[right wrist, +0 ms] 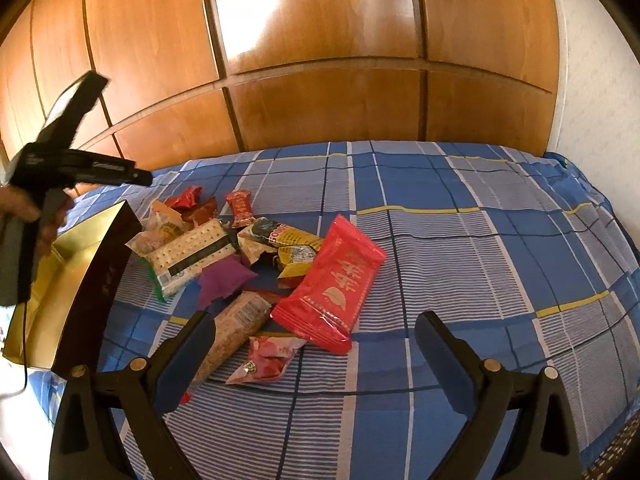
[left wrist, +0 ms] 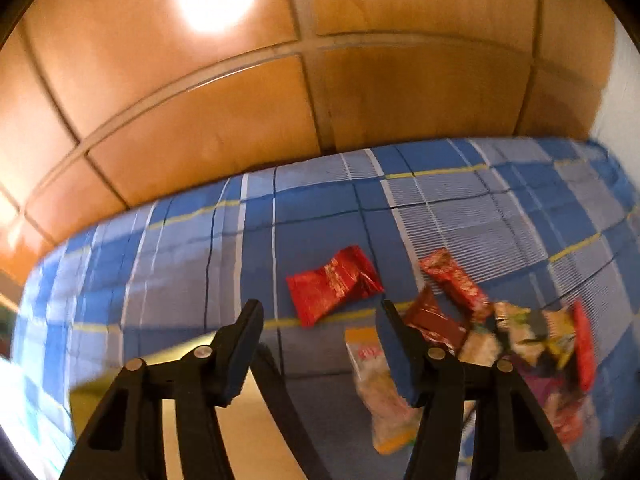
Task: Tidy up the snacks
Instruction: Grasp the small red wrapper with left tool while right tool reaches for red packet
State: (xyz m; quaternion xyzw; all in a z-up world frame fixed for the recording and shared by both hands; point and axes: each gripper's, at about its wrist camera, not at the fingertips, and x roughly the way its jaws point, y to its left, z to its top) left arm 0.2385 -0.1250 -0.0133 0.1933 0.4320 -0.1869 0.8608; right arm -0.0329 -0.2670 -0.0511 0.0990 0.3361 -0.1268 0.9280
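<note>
Left gripper [left wrist: 320, 354] has its jaws partly apart with nothing between the blue pads – it hangs over the inner edge of the gold-lined box [left wrist: 192, 360], the red foil packet [left wrist: 334, 284] lying on the bedspread beyond its tips. Right gripper [right wrist: 316, 354] is spread wide and empty too, low over the blue plaid bedspread [right wrist: 460, 248], its left finger [right wrist: 184, 360] just beside a long speckled brown packet [right wrist: 236, 328] and a small pink wrapper [right wrist: 266, 360]. The snack pile – big red pouch [right wrist: 332, 288], cracker pack [right wrist: 188, 256], purple packet [right wrist: 224, 280], yellow wrapper [right wrist: 292, 248] – sits loose on the bedspread next to the dark-sided open box [right wrist: 80, 280], with wooden wardrobe doors [right wrist: 320, 60] behind.
</note>
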